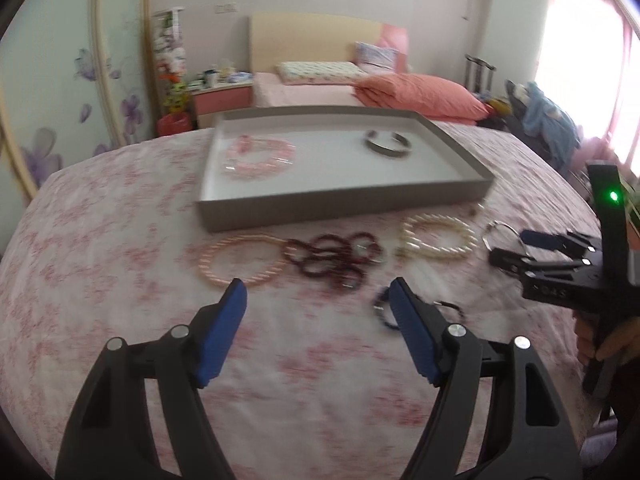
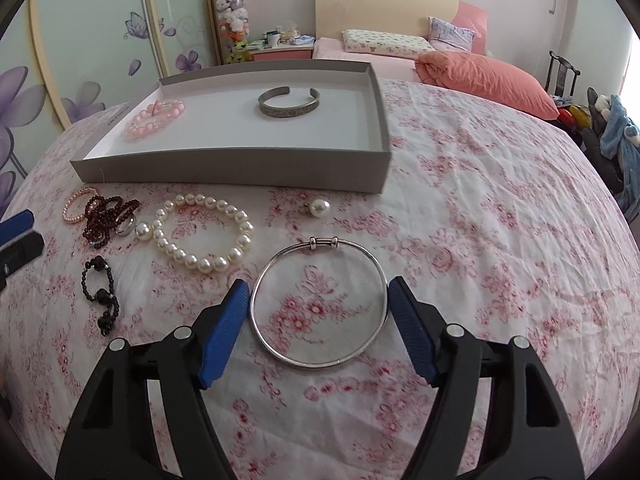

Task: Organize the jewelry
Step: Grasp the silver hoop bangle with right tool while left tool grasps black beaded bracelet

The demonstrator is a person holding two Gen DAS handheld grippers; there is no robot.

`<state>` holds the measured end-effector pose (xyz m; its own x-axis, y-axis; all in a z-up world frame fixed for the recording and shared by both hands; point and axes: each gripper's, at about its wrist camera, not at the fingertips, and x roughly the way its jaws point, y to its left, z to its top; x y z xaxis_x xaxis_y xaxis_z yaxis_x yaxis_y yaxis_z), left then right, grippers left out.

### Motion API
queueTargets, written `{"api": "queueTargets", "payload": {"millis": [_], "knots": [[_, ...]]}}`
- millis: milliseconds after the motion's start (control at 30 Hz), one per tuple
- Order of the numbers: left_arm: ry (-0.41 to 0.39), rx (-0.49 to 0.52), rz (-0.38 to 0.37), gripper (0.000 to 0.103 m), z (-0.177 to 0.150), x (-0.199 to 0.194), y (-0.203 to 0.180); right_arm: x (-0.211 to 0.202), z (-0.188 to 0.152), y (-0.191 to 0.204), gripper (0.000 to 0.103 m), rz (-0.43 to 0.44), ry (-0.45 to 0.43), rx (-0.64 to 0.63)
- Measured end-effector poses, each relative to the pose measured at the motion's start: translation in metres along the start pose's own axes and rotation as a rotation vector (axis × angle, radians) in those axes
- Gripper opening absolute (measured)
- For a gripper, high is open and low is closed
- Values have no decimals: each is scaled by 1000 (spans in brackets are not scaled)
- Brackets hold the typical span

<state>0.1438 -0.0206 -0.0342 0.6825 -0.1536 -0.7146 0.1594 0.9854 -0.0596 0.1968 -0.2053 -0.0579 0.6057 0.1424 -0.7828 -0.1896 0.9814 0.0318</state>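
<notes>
Just in front of the grey tray, on the pink-flowered bedspread: a thin silver bangle with a small sliding clasp at its far edge, lying flat between the blue pads of the right gripper, jaws set wide around it, left pad just beside the ring, right pad at its rim, contact too close to tell. Left of the bangle, a white pearl bracelet; further left, a tangle of dark red beads, a pink bead loop and a black bead strand. Near the tray's front wall, a single pearl earring. Inside the tray, a pink bead bracelet and an engraved grey cuff. Nearer than the red beads, the left gripper, open and empty, blurred. Beyond the tray, a bed with a coral quilt, floral wardrobe doors.
</notes>
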Motion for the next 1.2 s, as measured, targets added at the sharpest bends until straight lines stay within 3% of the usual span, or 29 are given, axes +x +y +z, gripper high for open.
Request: {"api": "queueTargets", "payload": {"millis": [133,333,467,600,800,1033,1200], "knots": [[60,43,-28,47,-3,17,-20,-1,-1,-3,71,0,0,4],[124,68,-27,35,-5,39,-36,0,0,-3,72,1,1,3],[125,91,-4,25,-6,44,-42,0,0,-3,72,0,0,3],[124,107,26,7,-7,44,-42,-1,0,-3,72,1,0,2],[124,111,69,7,-16,31,-21,-1,0,-3,72,-1,0,2],[125,16,153,7,-22,19,31,0,0,0,72,11,1,-16],[113,-34,166,7,-25,15,49,-1,-1,1,72,16,1,-22]]}}
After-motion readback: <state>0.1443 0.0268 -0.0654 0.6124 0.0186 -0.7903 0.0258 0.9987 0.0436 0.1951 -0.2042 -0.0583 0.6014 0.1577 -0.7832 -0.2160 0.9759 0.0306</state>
